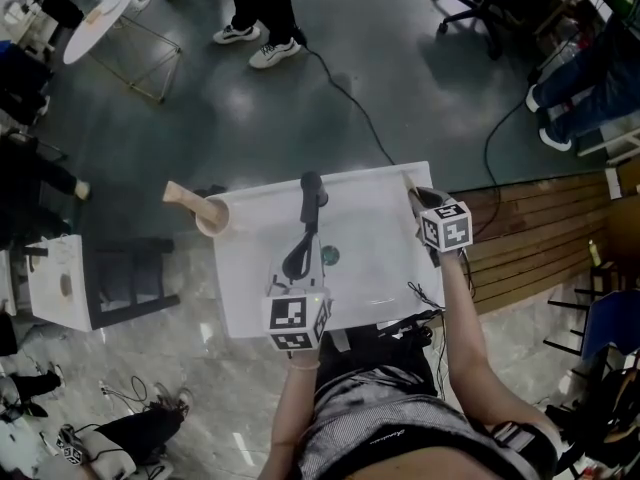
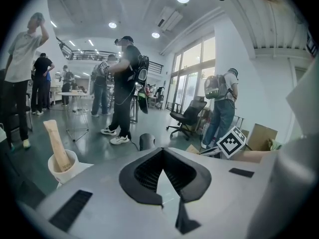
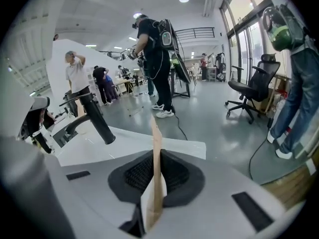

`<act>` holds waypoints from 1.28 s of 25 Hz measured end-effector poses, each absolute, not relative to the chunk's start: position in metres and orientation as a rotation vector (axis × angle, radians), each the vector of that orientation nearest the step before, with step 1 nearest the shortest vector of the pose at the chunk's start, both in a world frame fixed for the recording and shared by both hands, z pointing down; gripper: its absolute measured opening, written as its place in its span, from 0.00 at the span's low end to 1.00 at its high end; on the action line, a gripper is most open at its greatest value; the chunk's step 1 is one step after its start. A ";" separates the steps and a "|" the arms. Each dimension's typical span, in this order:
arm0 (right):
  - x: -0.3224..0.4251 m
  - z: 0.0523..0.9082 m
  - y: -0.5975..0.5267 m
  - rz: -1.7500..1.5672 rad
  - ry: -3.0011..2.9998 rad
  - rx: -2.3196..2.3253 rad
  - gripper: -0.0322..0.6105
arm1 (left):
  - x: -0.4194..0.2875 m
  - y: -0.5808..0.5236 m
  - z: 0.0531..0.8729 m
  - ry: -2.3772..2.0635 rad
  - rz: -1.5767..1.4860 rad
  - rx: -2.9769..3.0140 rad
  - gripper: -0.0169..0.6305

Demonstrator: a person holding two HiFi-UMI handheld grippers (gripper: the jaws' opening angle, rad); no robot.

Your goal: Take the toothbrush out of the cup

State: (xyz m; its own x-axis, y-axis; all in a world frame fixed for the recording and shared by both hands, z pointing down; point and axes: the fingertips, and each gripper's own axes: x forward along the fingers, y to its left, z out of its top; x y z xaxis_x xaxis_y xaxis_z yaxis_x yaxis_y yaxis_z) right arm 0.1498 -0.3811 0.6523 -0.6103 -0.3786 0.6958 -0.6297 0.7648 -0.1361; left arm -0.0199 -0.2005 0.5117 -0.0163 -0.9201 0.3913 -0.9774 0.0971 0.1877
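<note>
Closest in, my left tool [image 2: 162, 151] hangs over the near edge of the white bench [image 1: 370, 208], jaws pressed together on nothing. My right tool [image 3: 157, 159] is pinching a tan wrapped toothbrush [image 3: 155, 133], thin edge towards me, its end sticking out past the jaw tips. Ahead, a black faucet [image 3: 97, 119] rises mid-bench, between the two tools. At the bench's far left corner sits the white cup [image 2: 65, 167] with another wrapped toothbrush [image 2: 57, 144] leaning in it, well apart from either tool. Beyond, a cable [image 1: 350, 106] crosses the floor, people [image 2: 124, 88] stand about, and there's an office chair [image 3: 251, 91].
</note>
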 end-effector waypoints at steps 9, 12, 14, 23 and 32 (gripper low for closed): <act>0.145 0.680 -0.377 0.555 -2.242 0.711 0.18 | -0.020 -0.202 0.517 -1.955 0.196 1.852 0.03; 0.143 0.687 -0.376 0.573 -2.232 0.706 0.18 | -0.021 -0.202 0.521 -1.948 0.199 1.847 0.03; 0.143 0.692 -0.375 0.589 -2.227 0.706 0.18 | -0.022 -0.203 0.522 -1.948 0.199 1.847 0.03; 0.148 0.702 -0.379 0.568 -2.199 0.718 0.18 | -0.022 -0.206 0.527 -1.940 0.209 1.843 0.03; 0.149 0.703 -0.380 0.570 -2.199 0.711 0.18 | -0.017 -0.210 0.528 -1.924 0.209 1.858 0.03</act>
